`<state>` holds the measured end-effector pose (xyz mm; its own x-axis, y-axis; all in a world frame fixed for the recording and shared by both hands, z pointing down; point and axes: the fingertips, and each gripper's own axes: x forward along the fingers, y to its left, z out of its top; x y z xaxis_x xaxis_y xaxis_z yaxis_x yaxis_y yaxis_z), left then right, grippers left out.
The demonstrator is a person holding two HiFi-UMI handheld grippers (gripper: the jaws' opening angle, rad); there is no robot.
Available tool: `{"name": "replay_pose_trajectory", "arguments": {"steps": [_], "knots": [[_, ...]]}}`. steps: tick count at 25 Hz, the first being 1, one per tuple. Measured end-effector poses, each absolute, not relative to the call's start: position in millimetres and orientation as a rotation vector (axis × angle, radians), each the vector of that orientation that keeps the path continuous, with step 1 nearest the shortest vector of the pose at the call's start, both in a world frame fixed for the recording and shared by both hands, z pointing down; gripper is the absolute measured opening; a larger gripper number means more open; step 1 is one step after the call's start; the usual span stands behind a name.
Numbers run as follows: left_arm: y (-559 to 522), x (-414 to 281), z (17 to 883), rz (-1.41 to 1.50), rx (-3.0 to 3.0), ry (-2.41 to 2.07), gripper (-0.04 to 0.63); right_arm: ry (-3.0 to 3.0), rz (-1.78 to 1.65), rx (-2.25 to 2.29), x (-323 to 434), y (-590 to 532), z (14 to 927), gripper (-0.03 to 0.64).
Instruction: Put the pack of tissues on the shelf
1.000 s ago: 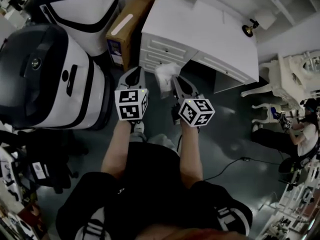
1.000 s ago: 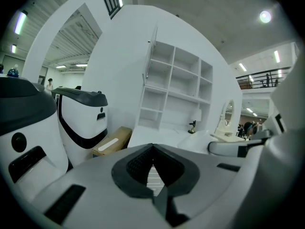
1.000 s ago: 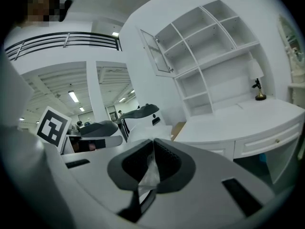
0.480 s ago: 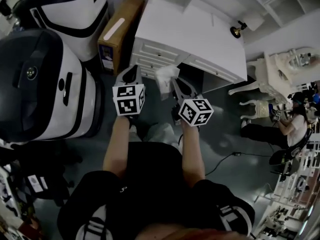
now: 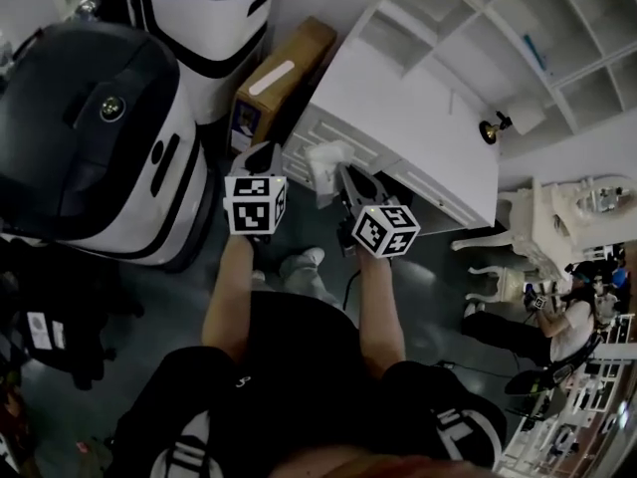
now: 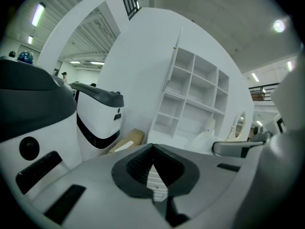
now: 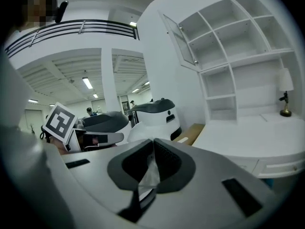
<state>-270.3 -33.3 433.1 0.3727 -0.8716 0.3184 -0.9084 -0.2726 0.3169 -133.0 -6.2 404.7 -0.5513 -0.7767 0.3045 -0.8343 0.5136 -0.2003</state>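
Head view: the framing has swung in the last second. The shelf point(image 5: 518, 38) was barely clipped at the top edge before. Its cubbies now fill the area up and right of both tongs (person turning or stepping, can't tell which). The right tongs point(image 5: 340, 172) are pressed together on a corner of the pack of tissues point(image 5: 325, 157), the same pinch as before. The pack sticks out just past their tips, at the front edge of the white table point(image 5: 418, 108), not yet over the top. The left tongs point(image 5: 262, 151) ride just left of the pack, apart from it. A cardboard box point(image 5: 284, 73) sits ahead-left of the left tongs.

Left gripper view: the left tongs point(image 6: 153, 147) are closed tip to tip with nothing between them. Only the table front shows through the slit behind the tips. The shelf is ahead and slightly right, above the tabletop.

Right gripper view: the right tongs point(image 7: 152, 144) clamp a thin fold of the pack of tissues point(image 7: 148, 175). The rest of the pack is not visible here. The shelf is up and right of the tips, well apart. A lamp point(image 7: 285, 101) stands on the table, far right.

Meaning: this is the carry phase, the grip is holding, and the target is now in sight. Still to do: lift over the table, reach a cubby, release. Risk: the pinch looks like film only, so the pack could slip or swing on the reach.
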Motion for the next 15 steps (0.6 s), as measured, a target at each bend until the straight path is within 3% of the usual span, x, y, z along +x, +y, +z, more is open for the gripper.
{"name": "replay_pose_trajectory", "arguments": {"steps": [6,15], "knots": [[-22.4,-312.8,438.5,0.089,2.1,-1.639,0.011,-2.623,0.517,1.277,-168.7,-2.0,413.1,0.021],[-9.5,-288.2,442.8,0.143,2.183,-1.558,0.01,-2.626,0.567,1.338,-158.2,-0.9,420.7,0.02]]}}
